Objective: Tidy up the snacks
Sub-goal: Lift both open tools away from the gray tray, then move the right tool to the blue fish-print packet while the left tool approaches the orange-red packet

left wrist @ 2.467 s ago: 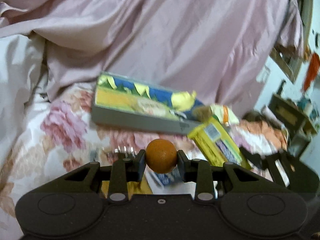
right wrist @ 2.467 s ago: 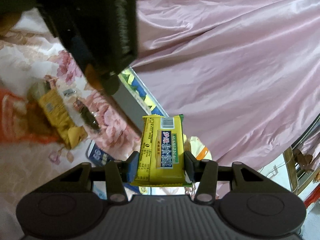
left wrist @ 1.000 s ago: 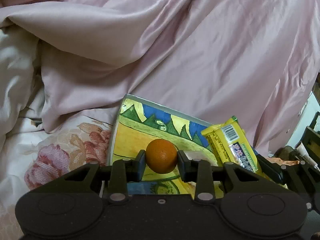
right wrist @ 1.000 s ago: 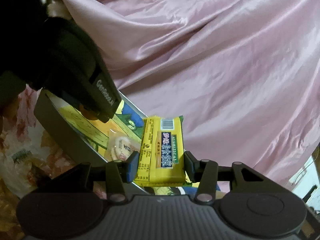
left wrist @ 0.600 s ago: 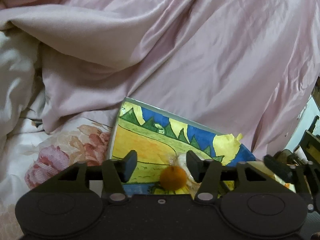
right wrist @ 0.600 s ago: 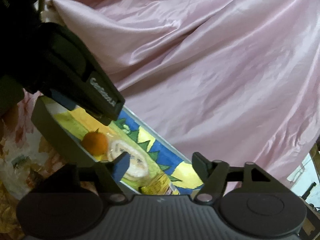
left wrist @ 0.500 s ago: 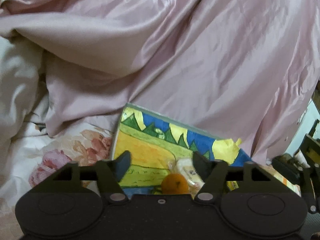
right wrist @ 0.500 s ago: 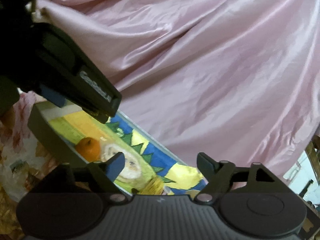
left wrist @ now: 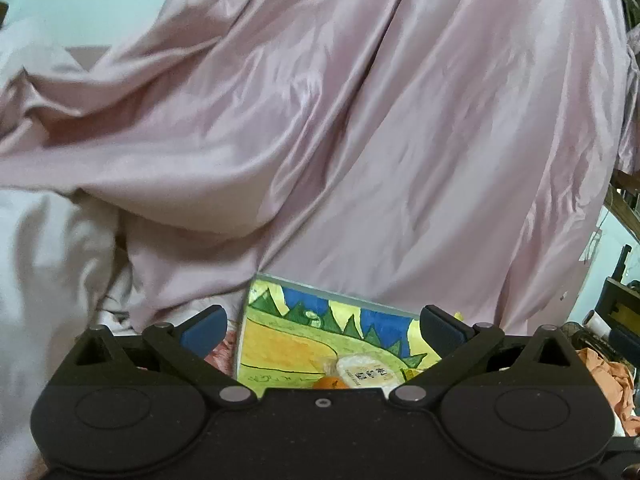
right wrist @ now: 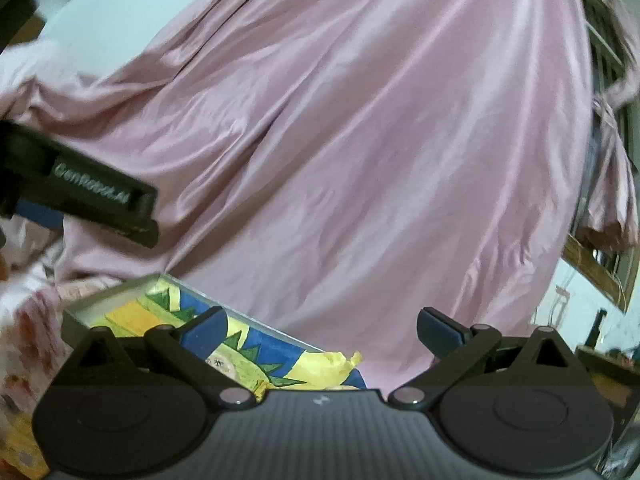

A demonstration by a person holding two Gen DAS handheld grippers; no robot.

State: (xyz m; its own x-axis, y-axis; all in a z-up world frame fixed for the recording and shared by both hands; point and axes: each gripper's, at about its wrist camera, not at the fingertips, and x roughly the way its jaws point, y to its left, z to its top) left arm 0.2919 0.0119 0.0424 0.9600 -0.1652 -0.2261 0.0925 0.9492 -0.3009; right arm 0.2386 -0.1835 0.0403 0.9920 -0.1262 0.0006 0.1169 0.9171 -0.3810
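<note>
Both the left gripper point(left wrist: 322, 330) and right gripper point(right wrist: 320, 330) are gaping wide and empty, while the orange point(left wrist: 330, 382) and round wrapped snack point(left wrist: 368, 372) are already lying in the painted box point(left wrist: 320, 320) at lower centre, suggesting this drop-off is done.

My left gripper point(left wrist: 322, 330) has its fingers spread wide with nothing between them, pointing at the pink satin cloth point(left wrist: 360, 140) draped behind. Below the gap lies the painted box point(left wrist: 288, 350), its inside coloured yellow, green and blue. In it I can see the top of an orange point(left wrist: 329, 382) touching a round white wrapped snack point(left wrist: 366, 372) on its right.
</note>
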